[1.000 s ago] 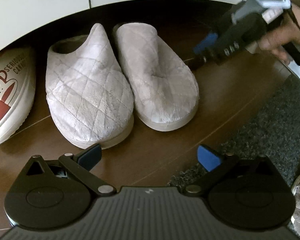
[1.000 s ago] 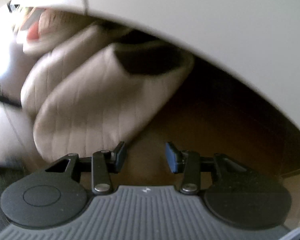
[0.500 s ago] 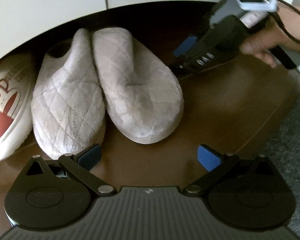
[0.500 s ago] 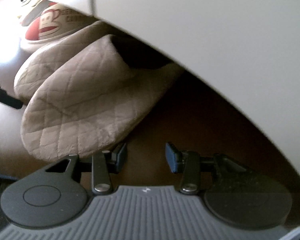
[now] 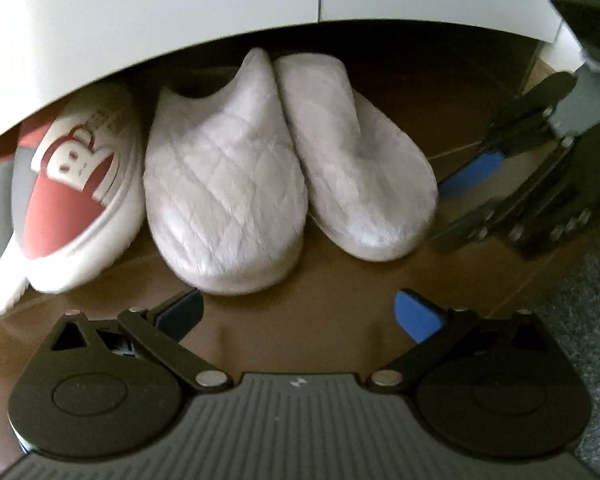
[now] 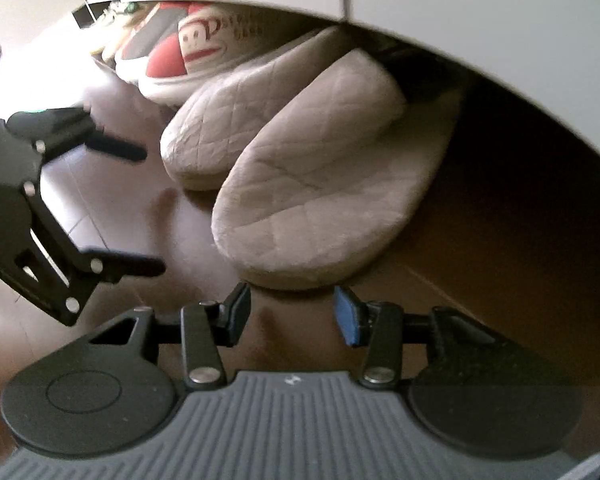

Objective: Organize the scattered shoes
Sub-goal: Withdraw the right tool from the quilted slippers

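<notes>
Left wrist view, nearest first: the left gripper point(image 5: 298, 312) hangs over bare brown wooden floor point(image 5: 300, 344) with its blue-padded jaws spread wide and nothing between them. Just beyond lie the two pale quilted fabric slippers point(image 5: 260, 184), side by side and touching, toes outward, heels tucked under the white cabinet point(image 5: 180, 8); probably parked there as a finished pair. Beside them on the left sits a white rubber clog with a red monkey print point(image 5: 76, 188), likewise lined up. In the right wrist view, the right gripper point(image 6: 292, 314) is empty too, its jaws opening, just short of the nearer slipper's toe point(image 6: 300, 236).
</notes>
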The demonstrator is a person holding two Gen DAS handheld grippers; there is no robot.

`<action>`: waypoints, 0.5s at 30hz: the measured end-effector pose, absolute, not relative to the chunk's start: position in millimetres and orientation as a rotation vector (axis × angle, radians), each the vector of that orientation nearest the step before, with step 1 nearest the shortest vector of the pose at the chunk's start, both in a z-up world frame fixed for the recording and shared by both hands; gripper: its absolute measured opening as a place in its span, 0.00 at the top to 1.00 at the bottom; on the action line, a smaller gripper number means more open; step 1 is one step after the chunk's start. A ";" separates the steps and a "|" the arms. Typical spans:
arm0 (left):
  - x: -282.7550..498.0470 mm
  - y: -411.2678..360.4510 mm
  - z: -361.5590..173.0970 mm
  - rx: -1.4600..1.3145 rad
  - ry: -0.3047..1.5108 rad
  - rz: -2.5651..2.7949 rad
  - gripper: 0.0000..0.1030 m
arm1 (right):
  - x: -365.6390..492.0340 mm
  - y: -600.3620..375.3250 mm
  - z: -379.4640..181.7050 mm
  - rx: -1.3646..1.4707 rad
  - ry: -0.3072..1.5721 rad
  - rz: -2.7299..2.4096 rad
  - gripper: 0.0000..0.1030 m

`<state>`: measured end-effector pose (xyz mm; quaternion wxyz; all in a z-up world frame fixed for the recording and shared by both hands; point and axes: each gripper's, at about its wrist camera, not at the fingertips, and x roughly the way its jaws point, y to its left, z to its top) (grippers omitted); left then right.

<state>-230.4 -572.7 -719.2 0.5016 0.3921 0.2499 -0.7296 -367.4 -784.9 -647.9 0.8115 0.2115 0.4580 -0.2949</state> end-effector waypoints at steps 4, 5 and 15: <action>-250.2 -591.0 -714.0 0.970 0.572 -1.799 0.00 | -367.1 -791.8 -646.5 0.458 0.971 -0.696 0.56; -253.4 -593.4 -713.4 0.970 0.562 -1.803 0.00 | -371.2 -796.4 -645.7 0.466 0.967 -0.709 0.56; -249.6 -625.8 -712.1 0.940 0.567 -1.801 0.00 | -376.1 -810.2 -646.8 0.454 0.966 -0.739 0.50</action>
